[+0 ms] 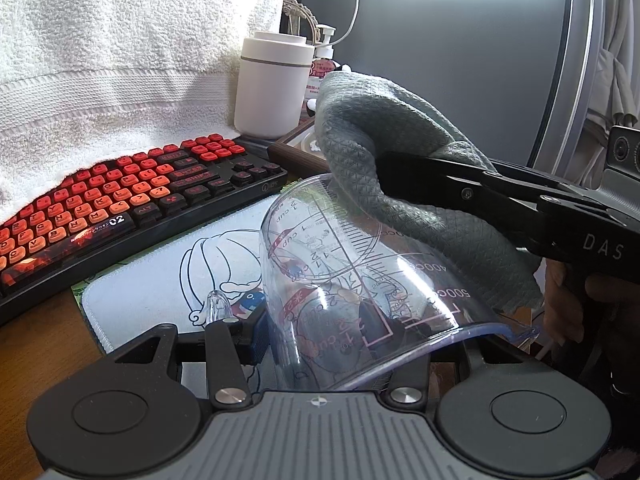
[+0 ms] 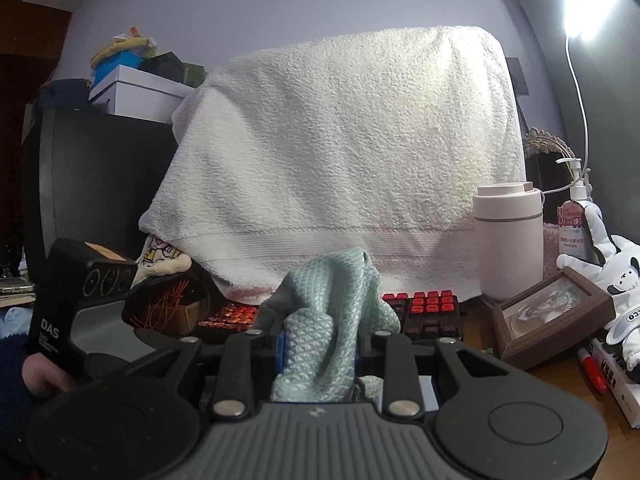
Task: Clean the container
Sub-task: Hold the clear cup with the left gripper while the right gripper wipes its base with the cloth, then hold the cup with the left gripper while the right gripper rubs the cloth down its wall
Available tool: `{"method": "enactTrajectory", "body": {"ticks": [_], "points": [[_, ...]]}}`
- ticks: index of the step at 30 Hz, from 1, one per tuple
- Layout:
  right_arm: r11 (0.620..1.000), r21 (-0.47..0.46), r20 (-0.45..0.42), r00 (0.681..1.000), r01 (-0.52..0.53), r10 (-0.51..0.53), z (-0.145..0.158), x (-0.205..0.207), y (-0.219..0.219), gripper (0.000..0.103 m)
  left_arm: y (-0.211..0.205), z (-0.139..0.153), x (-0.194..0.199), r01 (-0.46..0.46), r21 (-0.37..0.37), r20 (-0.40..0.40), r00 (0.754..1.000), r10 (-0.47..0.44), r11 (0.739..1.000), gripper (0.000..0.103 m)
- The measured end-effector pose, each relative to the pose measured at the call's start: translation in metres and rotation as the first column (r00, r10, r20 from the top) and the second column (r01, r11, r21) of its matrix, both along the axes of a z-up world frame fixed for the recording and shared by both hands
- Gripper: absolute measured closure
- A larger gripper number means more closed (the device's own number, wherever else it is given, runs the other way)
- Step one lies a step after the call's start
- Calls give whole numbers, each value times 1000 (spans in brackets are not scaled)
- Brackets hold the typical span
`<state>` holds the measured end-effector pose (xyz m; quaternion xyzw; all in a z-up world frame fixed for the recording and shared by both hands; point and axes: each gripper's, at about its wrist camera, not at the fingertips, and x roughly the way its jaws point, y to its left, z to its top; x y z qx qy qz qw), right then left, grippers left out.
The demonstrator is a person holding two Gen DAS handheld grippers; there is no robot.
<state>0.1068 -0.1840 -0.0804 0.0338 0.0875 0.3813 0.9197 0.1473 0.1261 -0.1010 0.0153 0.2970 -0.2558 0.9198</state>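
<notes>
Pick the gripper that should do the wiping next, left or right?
Right, probably. The right gripper is already shut on the green cloth, which drapes over the clear measuring cup. The left gripper is clamped on the cup, holding it tipped above the mouse pad, so it should only steady.

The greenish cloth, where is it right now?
In the left wrist view the greenish cloth is pinched in the right tool, draped over the upturned bottom of the clear measuring cup, in front of the white canister.
</notes>
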Motion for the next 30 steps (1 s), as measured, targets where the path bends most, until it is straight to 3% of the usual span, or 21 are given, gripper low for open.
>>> {"method": "enactTrajectory", "body": {"ticks": [12, 18, 30], "points": [[993, -10, 37, 992, -120, 120, 3, -32, 9, 76, 0, 0, 0, 0, 4, 2, 1000, 0, 1000, 57], [988, -9, 40, 988, -151, 152, 2, -29, 5, 76, 0, 0, 1, 0, 4, 3, 1000, 0, 1000, 57], [998, -13, 12, 998, -56, 56, 3, 1, -5, 75, 0, 0, 0, 0, 4, 3, 1000, 0, 1000, 57]]}}
